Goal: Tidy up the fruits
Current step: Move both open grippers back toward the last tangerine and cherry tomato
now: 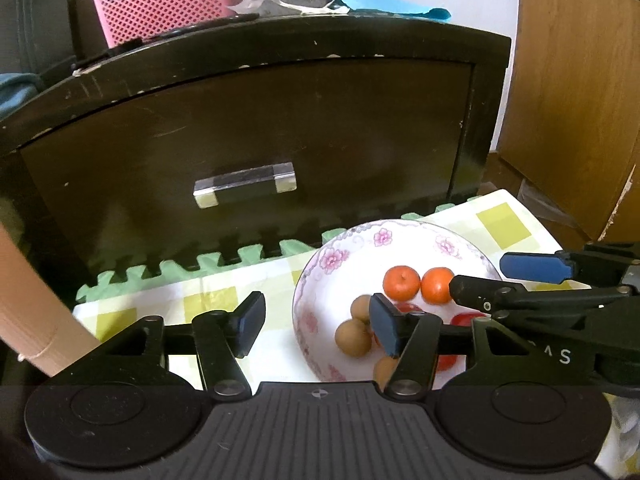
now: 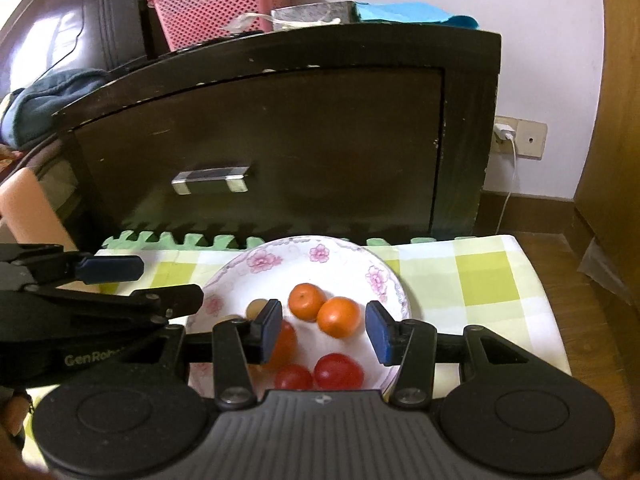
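Note:
A white bowl (image 1: 340, 248) with pink flowers sits on a green-checked cloth. It holds two oranges (image 1: 401, 282), several small brown fruits (image 1: 353, 338) and red tomatoes (image 1: 466, 318) that are partly hidden. My left gripper (image 1: 318, 328) hovers open and empty over the bowl's left rim. In the right wrist view, the bowl (image 2: 280, 258) shows the oranges (image 2: 339, 317), three tomatoes (image 2: 338, 371) and a brown fruit (image 2: 256, 308). My right gripper (image 2: 325, 331) hangs open above the fruit and holds nothing. Each view shows the other gripper reaching in from the side (image 1: 504, 280) (image 2: 152, 284).
A dark cabinet (image 1: 280, 120) with a drawer handle (image 1: 245, 186) stands right behind the cloth. A pink basket (image 1: 160, 0) sits on top of it. A green foam mat edge (image 2: 200, 240) runs under the cloth. A wooden wardrobe (image 1: 580, 100) is at the right. A wall socket with a charger (image 2: 506, 134) is nearby.

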The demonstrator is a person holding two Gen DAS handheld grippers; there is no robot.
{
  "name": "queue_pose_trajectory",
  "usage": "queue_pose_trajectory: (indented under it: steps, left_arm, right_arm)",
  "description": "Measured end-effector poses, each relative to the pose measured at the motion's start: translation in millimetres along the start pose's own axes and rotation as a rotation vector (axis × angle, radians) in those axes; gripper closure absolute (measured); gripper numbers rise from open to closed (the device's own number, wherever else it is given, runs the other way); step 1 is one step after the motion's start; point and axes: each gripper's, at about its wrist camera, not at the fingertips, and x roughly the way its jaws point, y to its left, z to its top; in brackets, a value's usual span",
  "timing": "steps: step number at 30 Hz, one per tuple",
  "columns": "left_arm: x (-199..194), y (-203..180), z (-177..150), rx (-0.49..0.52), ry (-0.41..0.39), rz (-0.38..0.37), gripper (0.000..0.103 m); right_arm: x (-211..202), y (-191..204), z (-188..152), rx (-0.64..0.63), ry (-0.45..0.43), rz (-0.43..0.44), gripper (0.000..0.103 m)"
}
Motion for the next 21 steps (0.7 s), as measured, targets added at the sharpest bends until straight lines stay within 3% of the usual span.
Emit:
queue_pose_trajectory:
  steps: [21]
  left_arm:
    - [-40.7, 2.4, -48.5, -0.037, 0.079, -0.028, 0.033]
  right_arm:
    - [-42.0, 25.4, -50.0, -0.094, 0.122, 0.013, 0.058]
